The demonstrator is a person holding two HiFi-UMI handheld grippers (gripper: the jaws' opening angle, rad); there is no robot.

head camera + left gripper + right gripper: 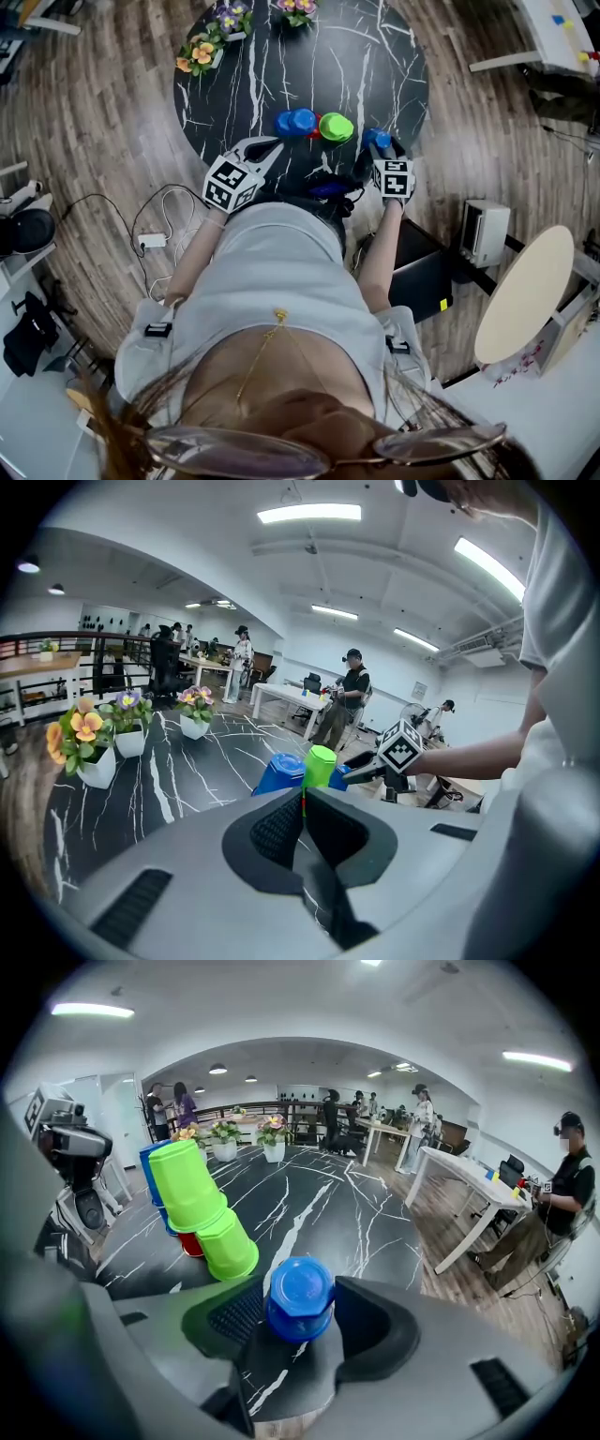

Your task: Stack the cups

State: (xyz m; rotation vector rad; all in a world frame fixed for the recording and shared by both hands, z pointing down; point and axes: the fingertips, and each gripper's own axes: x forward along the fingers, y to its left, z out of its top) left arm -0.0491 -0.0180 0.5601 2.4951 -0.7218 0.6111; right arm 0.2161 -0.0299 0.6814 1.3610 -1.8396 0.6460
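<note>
On the black marble table (281, 66), near its front edge, stand blue cups (295, 122) with a green cup (336, 127) and a small red cup (317, 134) beside them. In the right gripper view the green cups (192, 1190) lean as a stack in front of the red cup (190, 1244) and the blue cups (153, 1171). A single blue cup (300, 1297) stands upside down between the jaws of my right gripper (380, 148), which are wide and close to its sides. My left gripper (265, 148) hovers left of the cups, shut and empty.
White pots of flowers (199, 52) line the table's far left rim, and more (295, 9) stand at the back. On the wooden floor to the right are a white box (485, 230) and a pale round table (523, 292). People stand in the background.
</note>
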